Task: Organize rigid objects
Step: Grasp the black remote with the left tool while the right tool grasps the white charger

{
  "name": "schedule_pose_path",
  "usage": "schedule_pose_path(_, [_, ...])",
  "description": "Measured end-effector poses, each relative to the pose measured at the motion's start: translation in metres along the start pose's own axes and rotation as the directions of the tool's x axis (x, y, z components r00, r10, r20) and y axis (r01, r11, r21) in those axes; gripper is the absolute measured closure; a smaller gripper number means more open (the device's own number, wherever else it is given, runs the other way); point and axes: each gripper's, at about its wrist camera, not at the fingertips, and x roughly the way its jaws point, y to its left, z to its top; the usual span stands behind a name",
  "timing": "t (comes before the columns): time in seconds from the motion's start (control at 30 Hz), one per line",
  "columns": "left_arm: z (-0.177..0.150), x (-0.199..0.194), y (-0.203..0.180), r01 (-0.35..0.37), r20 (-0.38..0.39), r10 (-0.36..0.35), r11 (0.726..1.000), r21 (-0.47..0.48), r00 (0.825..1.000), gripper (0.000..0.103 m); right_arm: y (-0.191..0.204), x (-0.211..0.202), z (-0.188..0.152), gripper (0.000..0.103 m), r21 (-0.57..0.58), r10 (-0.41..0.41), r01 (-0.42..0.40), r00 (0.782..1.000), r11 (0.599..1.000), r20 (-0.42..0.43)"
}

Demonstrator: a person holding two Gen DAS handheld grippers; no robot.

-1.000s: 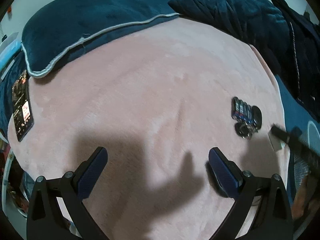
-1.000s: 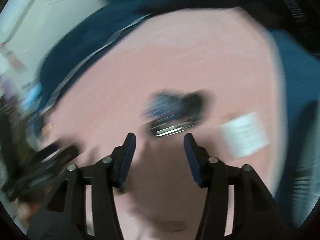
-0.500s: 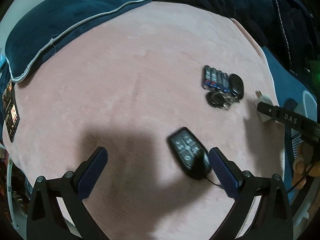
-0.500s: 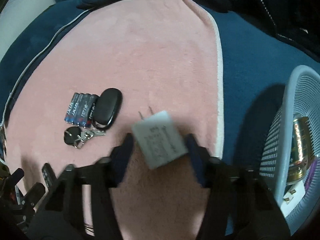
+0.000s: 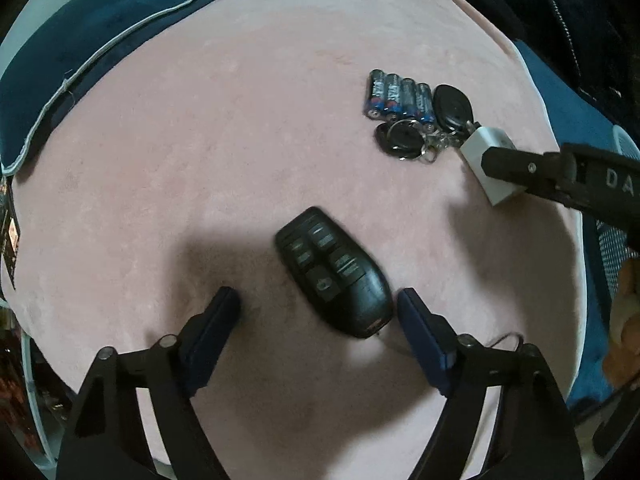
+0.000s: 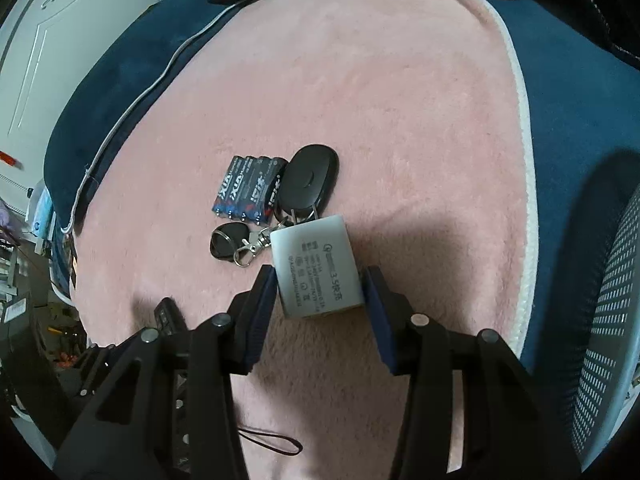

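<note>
A black remote fob (image 5: 334,276) lies on the pink blanket (image 5: 240,140) between the fingers of my open left gripper (image 5: 316,306), nearer the right finger, not gripped. My right gripper (image 6: 320,280) is shut on a white plug charger (image 6: 316,266), its prongs pointing at the group beyond. That group holds a blue battery pack (image 6: 248,192), an oval black fob (image 6: 310,180) and a black key tag with ring (image 6: 226,242). In the left wrist view the charger (image 5: 486,150) sits beside the battery pack (image 5: 400,96) and keys (image 5: 404,140).
A white mesh basket (image 6: 612,308) stands at the right past the blanket's edge. Dark blue bedding (image 6: 120,92) and a dark pillow (image 5: 80,28) border the blanket at the back and left. A thin black lanyard (image 6: 272,440) lies near my right gripper.
My left gripper has moved forward so the remote fob now lies between its fingers. My right gripper has carried the charger up beside the keys and batteries.
</note>
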Motion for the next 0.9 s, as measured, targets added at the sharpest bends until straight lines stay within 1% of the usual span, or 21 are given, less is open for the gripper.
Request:
schedule_pose_path(0.07, [-0.003,-0.004,0.012,-0.008,-0.008,0.008,1.000,-0.004,1.000,0.024,0.003,0.002,-0.001,0.056,-0.006,-0.007,0.007,1.000,1.000,-0.001])
schedule_pose_path(0.1, [-0.005,-0.006,0.019,-0.024,-0.012,0.024,1.000,-0.008,1.000,0.024,0.004,0.003,0.001,0.056,-0.012,-0.013,0.013,1.000,1.000,-0.002])
schedule_pose_path(0.17, [-0.009,-0.010,0.036,-0.056,-0.019,0.056,0.998,-0.041,0.998,0.024,0.008,0.003,-0.003,0.056,-0.022,-0.024,0.024,1.000,0.999,-0.002])
schedule_pose_path(0.2, [-0.011,-0.011,0.045,-0.062,-0.023,0.061,0.996,-0.063,0.998,0.024,0.009,0.004,-0.003,0.056,-0.025,-0.029,0.029,1.000,0.999,-0.001])
schedule_pose_path(0.3, [-0.013,-0.015,0.065,-0.055,-0.013,0.054,0.991,-0.123,0.998,0.025,0.010,0.003,-0.004,0.056,-0.033,-0.043,0.043,0.999,0.999,-0.001])
schedule_pose_path(0.37, [-0.012,-0.018,0.068,-0.020,0.013,0.022,0.992,-0.127,1.000,0.025,0.012,0.004,-0.004,0.056,-0.033,-0.052,0.052,0.999,0.998,-0.001])
schedule_pose_path(0.43, [-0.010,-0.020,0.063,0.011,0.042,-0.007,0.995,-0.104,0.999,0.025,0.012,0.005,-0.005,0.056,-0.034,-0.056,0.056,0.998,0.998,-0.002])
schedule_pose_path(0.47, [-0.007,-0.020,0.057,0.021,0.057,-0.016,0.997,-0.078,0.998,0.025,0.011,0.004,-0.004,0.056,-0.033,-0.056,0.056,0.998,0.998,-0.002])
schedule_pose_path(0.57, [0.001,-0.017,0.043,0.008,0.077,-0.008,1.000,0.004,0.997,0.025,0.013,0.006,-0.004,0.056,-0.031,-0.055,0.054,0.999,0.998,-0.001])
schedule_pose_path(0.63, [0.006,-0.010,0.040,-0.009,0.074,0.006,0.999,0.035,0.997,0.025,0.014,0.007,-0.004,0.056,-0.034,-0.055,0.055,0.998,0.998,-0.002])
schedule_pose_path(0.73, [0.011,0.001,0.043,0.012,0.066,-0.015,0.999,0.050,0.998,0.029,0.015,0.009,-0.004,0.056,-0.042,-0.062,0.062,0.998,0.997,-0.002])
schedule_pose_path(0.8, [0.014,0.001,0.042,0.024,0.073,-0.027,0.998,0.050,0.997,0.037,0.016,0.010,-0.004,0.056,-0.051,-0.069,0.069,0.998,0.996,-0.002])
schedule_pose_path(0.83, [0.015,-0.001,0.044,0.029,0.078,-0.032,0.999,0.042,0.996,0.040,0.016,0.011,-0.004,0.057,-0.059,-0.076,0.076,0.997,0.995,0.001])
schedule_pose_path(0.87, [0.017,-0.002,0.048,0.029,0.086,-0.031,0.999,0.027,0.996,0.063,0.017,0.011,-0.004,0.058,-0.070,-0.083,0.083,0.997,0.994,0.006])
schedule_pose_path(0.9, [0.017,-0.006,0.053,0.016,0.099,-0.016,1.000,-0.002,0.995,0.064,0.019,0.011,-0.004,0.058,-0.078,-0.090,0.091,0.996,0.993,0.010])
